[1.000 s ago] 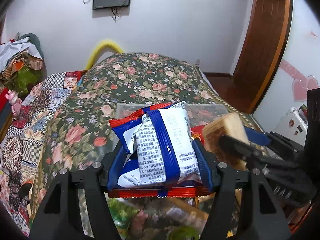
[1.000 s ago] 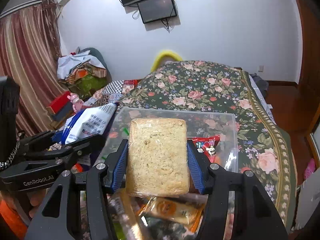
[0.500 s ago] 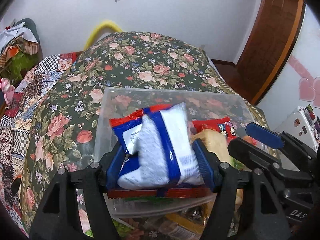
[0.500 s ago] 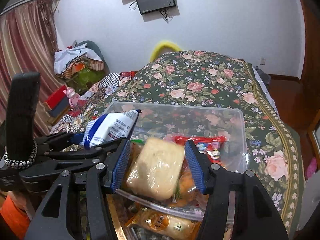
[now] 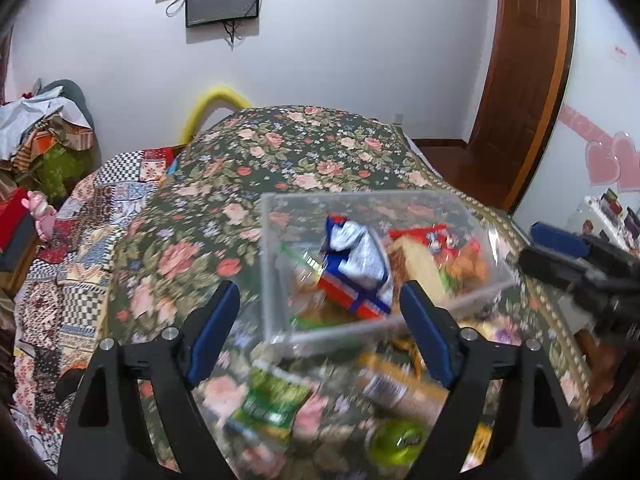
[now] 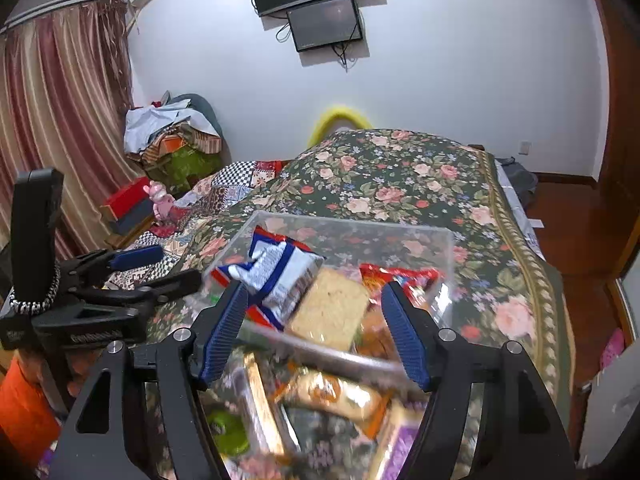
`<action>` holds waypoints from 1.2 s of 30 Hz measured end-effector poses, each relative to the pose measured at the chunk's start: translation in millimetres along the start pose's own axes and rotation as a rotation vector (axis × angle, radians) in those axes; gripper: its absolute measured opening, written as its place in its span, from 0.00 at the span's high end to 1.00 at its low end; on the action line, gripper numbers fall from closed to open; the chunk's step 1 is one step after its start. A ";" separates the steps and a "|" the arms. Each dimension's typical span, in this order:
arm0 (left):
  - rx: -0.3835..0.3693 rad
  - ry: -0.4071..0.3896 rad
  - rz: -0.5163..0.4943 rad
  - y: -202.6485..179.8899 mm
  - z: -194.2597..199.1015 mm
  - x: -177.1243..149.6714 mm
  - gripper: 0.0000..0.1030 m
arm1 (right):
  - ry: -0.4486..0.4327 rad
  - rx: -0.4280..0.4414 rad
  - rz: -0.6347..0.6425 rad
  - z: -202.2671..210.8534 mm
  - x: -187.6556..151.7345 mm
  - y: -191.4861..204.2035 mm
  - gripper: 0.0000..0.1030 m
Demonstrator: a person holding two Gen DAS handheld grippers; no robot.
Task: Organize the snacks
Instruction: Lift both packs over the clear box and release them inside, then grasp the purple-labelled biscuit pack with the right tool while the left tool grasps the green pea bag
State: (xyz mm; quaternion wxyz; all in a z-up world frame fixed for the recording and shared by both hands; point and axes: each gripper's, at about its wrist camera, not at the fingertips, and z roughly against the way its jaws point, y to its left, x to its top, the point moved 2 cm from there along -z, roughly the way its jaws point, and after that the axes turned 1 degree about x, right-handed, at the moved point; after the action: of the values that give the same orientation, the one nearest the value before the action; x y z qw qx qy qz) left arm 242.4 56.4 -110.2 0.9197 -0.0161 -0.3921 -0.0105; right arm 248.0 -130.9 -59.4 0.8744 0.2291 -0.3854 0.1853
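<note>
Snacks are partly sorted: a blue-and-white packet (image 5: pixel 356 264) and a pale cracker block (image 6: pixel 332 308) lie in the clear bin (image 5: pixel 276 240) at frame centre. Both the left claw (image 5: pixel 320 334) and right claw (image 6: pixel 316 330) are spread and hold nothing. Several packets, including a green pack (image 5: pixel 272 404), sit on the bed (image 5: pixel 280 152) at the lower frame, outside the bin.

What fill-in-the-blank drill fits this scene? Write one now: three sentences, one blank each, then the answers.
1. The blue-and-white packet lies inside the clear plastic ____.
2. The left hand-held gripper holds nothing; its jaws are ____.
3. The green packet lies outside the container, on the ____-patterned bedspread.

Missing words: container; open; floral
</note>
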 end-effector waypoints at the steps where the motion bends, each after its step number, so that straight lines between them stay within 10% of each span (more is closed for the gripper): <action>1: 0.004 0.002 -0.006 1.8 2.8 -4.9 0.19 | 0.001 -0.005 -0.005 4.2 -2.9 -2.8 0.36; 25: 0.038 0.230 0.098 50.8 -52.6 -106.7 0.17 | 0.250 -0.131 -0.124 -19.1 -111.3 -55.7 0.43; 36: 0.096 0.184 0.080 43.3 -68.4 -109.8 0.51 | 0.290 -0.165 -0.111 -32.9 -119.6 -58.6 0.55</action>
State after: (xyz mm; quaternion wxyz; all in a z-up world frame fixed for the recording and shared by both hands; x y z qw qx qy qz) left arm 217.1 97.9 -237.7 0.9512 0.0134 -0.3052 0.0434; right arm 220.9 -179.1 -185.0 0.9456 0.1487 -0.2558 0.1354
